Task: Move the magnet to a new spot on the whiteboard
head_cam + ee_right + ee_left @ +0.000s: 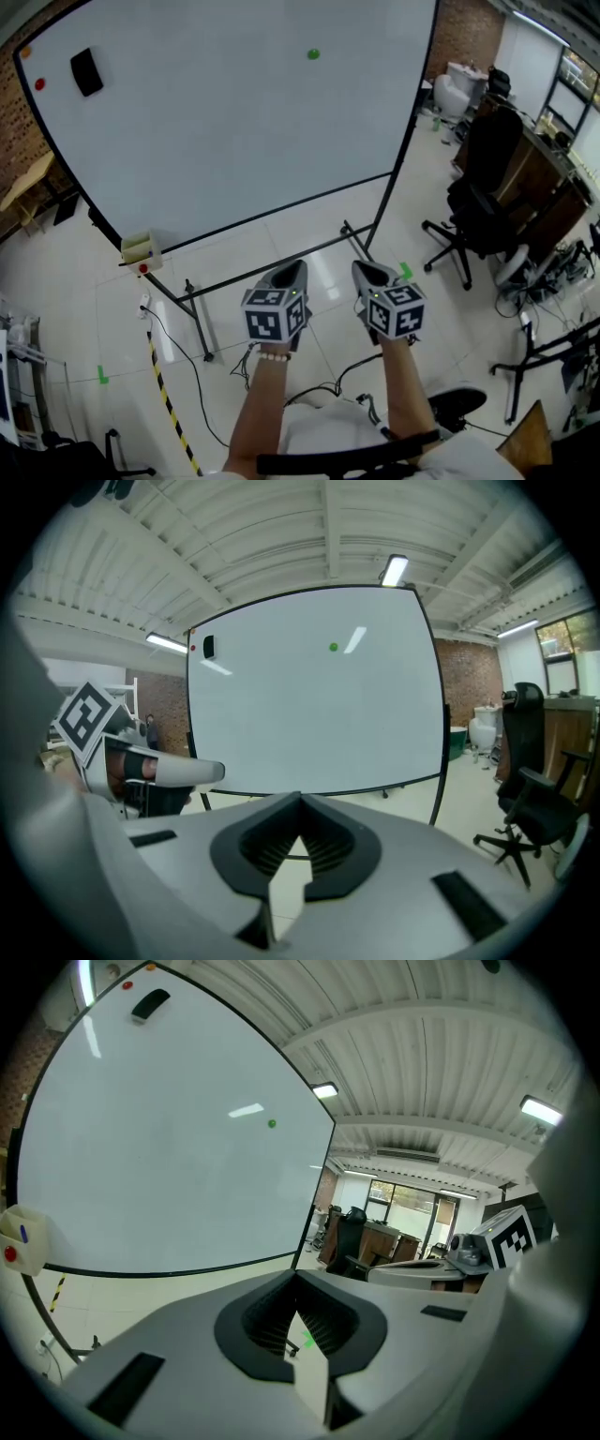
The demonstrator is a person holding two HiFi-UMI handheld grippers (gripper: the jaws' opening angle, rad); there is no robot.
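A small green magnet (313,53) sticks high on the whiteboard (234,122), right of its middle. The same magnet (272,1123) shows in the left gripper view, and the magnet (333,648) shows again in the right gripper view, far off each time. My left gripper (292,270) and right gripper (367,272) hang side by side below the board's lower edge, well short of it. Both are shut with nothing between the jaws. In their own views the left gripper (296,1275) and the right gripper (300,801) have tips that meet.
A black eraser (86,71), a red magnet (39,83) and an orange magnet (25,52) sit at the board's upper left. A small holder (138,248) hangs at its lower left corner. The board's stand legs (192,319) cross the floor. Black office chairs (478,211) and desks stand to the right.
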